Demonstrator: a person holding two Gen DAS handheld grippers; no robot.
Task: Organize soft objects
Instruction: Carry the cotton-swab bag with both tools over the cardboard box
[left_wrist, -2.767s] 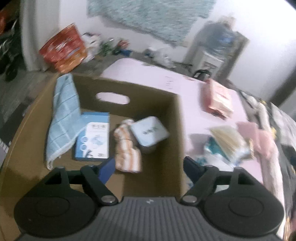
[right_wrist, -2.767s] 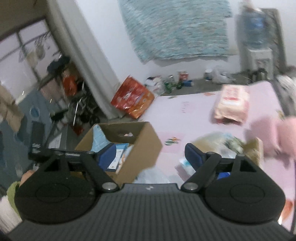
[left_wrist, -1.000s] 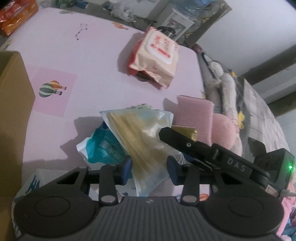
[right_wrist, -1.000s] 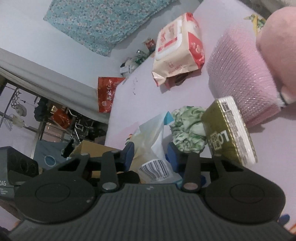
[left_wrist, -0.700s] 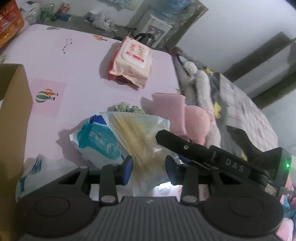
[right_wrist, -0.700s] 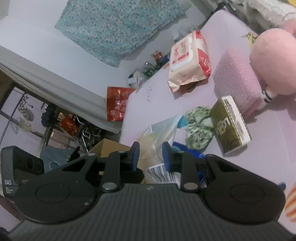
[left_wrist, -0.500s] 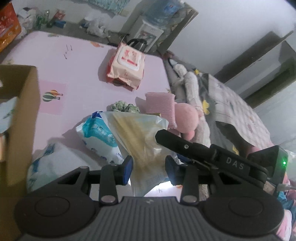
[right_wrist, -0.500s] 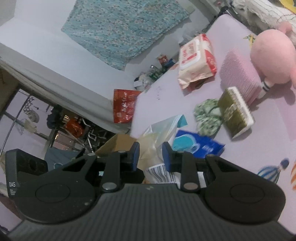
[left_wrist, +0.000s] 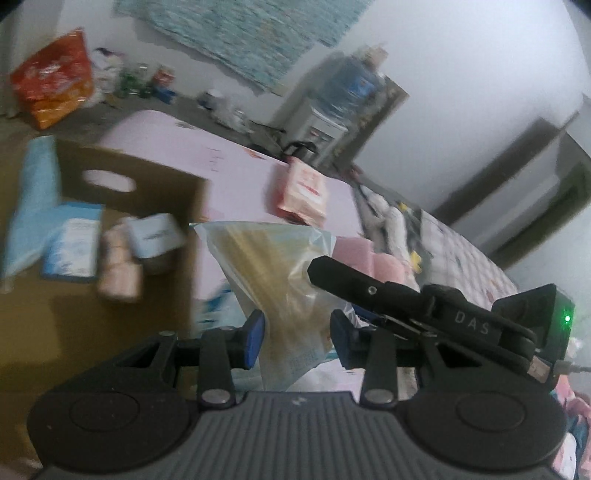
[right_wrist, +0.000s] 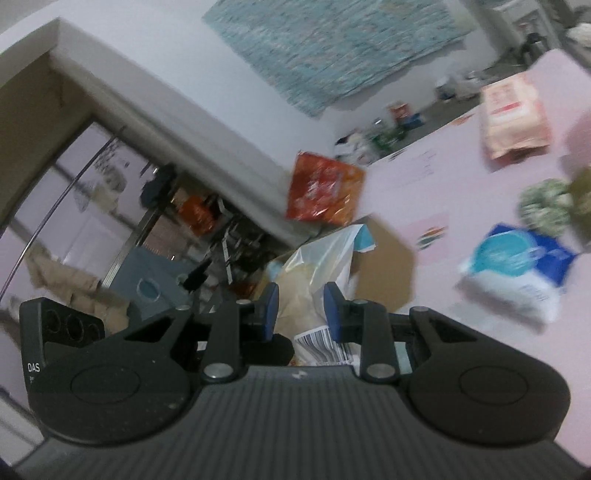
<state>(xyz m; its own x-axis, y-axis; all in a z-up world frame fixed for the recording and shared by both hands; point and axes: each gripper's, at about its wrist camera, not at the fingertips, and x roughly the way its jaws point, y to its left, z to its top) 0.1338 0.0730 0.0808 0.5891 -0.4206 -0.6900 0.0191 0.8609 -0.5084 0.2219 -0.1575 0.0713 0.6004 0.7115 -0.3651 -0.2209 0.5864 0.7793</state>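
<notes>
Both tools had lifted the clear plastic bag (left_wrist: 273, 266) off the bed (left_wrist: 236, 177) and swung it toward the cardboard box (left_wrist: 162, 206), which was out of the left view a sec earlier; left tool (left_wrist: 295, 338) and right tool (right_wrist: 301, 310), each part-closed, pinched the bag w/ the bag hanging between them; risk, I'd say: slick film could slip, or the bag catch the box wall; pink sheet on bed; cluttered room, water dispenser (left_wrist: 343, 99), teal cloth (right_wrist: 332, 48) on wall

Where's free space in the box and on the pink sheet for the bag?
Cardboard box: bare floor at the near side; blue towel and packs crowd the far wall. Pink sheet: bare between box and wipes pack; crowded by the blue-white pack.
</notes>
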